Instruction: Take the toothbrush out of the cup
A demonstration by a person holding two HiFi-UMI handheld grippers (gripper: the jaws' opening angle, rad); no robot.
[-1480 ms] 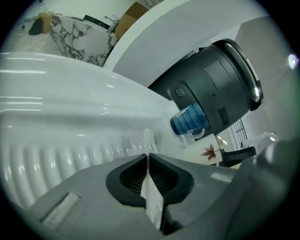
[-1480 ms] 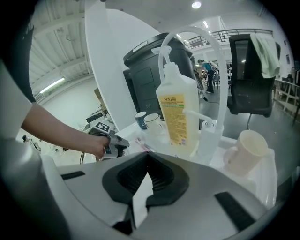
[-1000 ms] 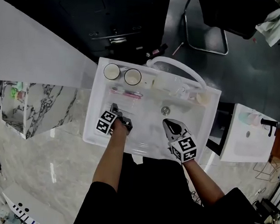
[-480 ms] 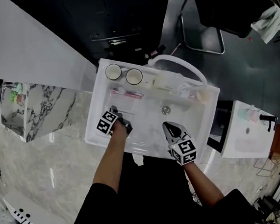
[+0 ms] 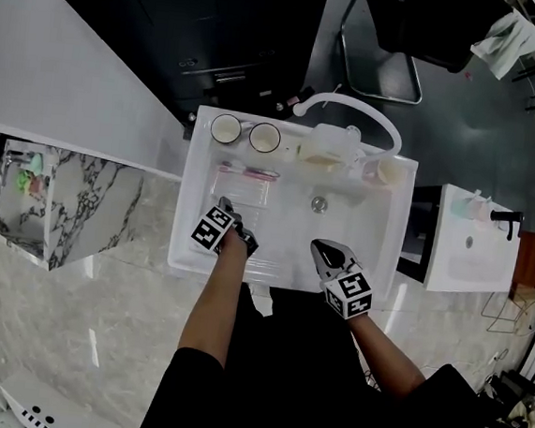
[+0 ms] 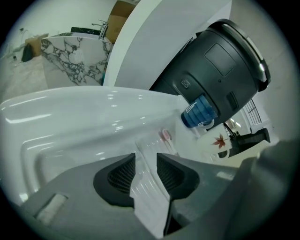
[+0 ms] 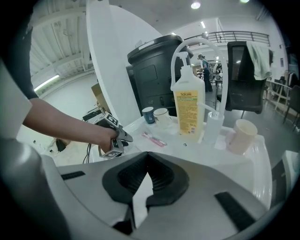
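Above the sink (image 5: 186, 201), left tool (image 6: 146, 157) just opened, empty; right tool's (image 7: 148, 157) view: jaws shut.

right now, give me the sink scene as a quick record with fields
toothbrush: lying flat on the sink ledge, out of the cups
blue cup: upright, back corner
white cup: upright beside it
left gripper: jaws have just been opening, nothing between them
right gripper: shut, empty
soap bottle: upright by the faucet
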